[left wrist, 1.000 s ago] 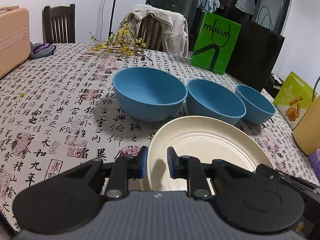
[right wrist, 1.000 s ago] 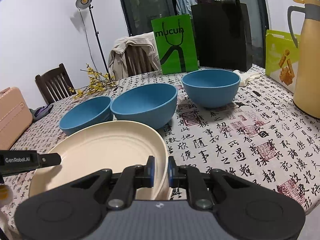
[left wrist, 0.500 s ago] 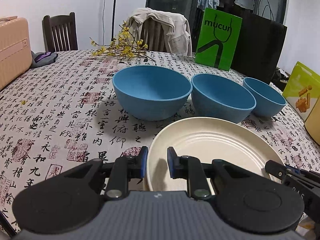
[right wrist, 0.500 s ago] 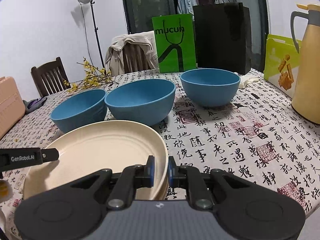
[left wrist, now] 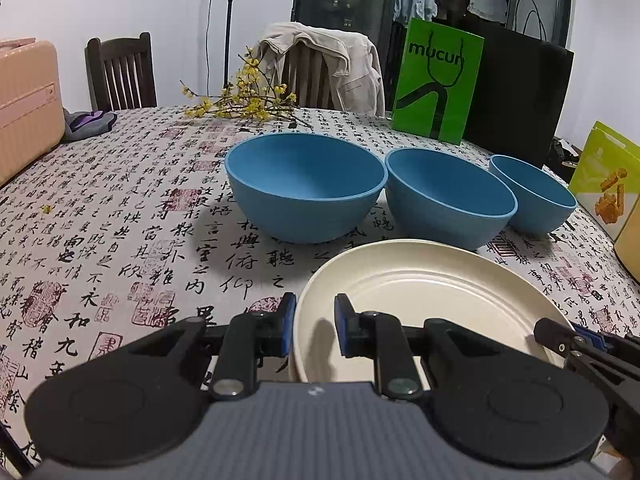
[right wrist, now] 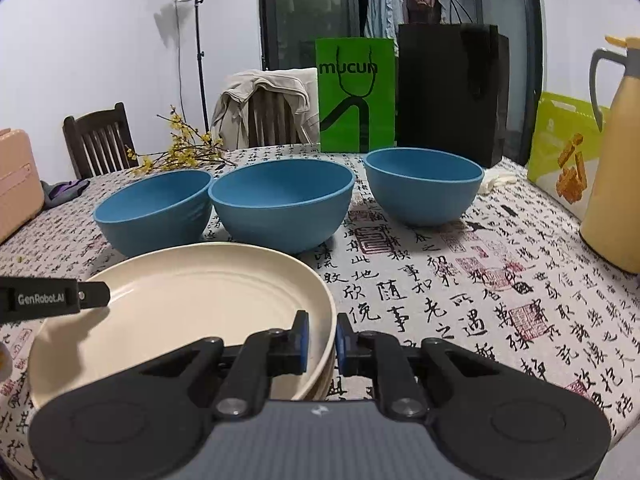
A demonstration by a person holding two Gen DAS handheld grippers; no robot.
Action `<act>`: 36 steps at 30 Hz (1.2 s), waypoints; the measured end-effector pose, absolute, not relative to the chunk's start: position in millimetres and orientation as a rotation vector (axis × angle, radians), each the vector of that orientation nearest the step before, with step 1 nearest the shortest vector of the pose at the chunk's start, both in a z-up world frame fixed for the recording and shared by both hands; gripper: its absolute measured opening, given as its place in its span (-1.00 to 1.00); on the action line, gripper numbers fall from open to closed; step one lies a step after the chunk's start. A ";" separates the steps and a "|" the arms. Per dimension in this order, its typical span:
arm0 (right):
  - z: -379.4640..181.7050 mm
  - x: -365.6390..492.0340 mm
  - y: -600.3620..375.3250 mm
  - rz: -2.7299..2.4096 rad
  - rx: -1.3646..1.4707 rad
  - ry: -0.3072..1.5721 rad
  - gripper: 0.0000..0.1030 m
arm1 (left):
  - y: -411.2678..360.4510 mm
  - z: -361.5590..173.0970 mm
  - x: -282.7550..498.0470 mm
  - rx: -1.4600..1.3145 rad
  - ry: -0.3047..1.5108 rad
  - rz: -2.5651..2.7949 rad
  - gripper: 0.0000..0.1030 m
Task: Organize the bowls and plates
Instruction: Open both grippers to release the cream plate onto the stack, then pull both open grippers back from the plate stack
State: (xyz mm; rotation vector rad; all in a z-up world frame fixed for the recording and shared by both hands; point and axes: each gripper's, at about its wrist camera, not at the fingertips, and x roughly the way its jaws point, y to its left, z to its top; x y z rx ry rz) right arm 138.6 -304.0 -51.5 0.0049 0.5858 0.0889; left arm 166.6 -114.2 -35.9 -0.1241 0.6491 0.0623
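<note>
**Both grippers clamped on the cream plate, three blue bowls lined up behind**

The cream plate (left wrist: 432,304) sits low and centre in both views, on the table (left wrist: 120,240); in the right wrist view more rims show under its near edge, so it tops a stack whose count I cannot tell. The left gripper (left wrist: 315,330) has its fingers closed on the plate's left rim, one blue pad outside and one inside. The right gripper (right wrist: 322,340) pinches the opposite rim the same way.

Just behind the plate stand three blue bowls in a row: the large bowl (left wrist: 306,196), the middle bowl (left wrist: 450,200) almost touching it, and the small bowl (left wrist: 534,200) at the right of the left wrist view.

Open tablecloth fills the left half of the left wrist view and the lower right of the right wrist view. The far edge is crowded: one green bag (right wrist: 356,94), one black bag (right wrist: 452,92), one yellow-green box (right wrist: 564,156), one yellow jug (right wrist: 616,160) at far right, a flowering branch (left wrist: 244,100) and a pink case (left wrist: 24,100) at far left.
</note>
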 end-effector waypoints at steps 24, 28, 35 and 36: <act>-37.7 46.8 -327.9 0.257 0.128 0.362 1.00 | -52.8 -24.7 63.1 -0.268 0.362 -0.018 1.00; -44.6 35.0 -320.5 0.249 0.125 0.367 1.00 | -44.0 -31.3 46.4 -0.295 0.359 0.001 1.00; -45.1 14.5 -311.5 0.254 0.098 0.342 1.00 | -42.9 -35.8 15.8 -0.245 0.325 0.003 1.00; -44.6 11.9 -311.3 0.250 0.096 0.334 1.00 | -43.3 -35.0 12.7 -0.237 0.322 0.003 1.00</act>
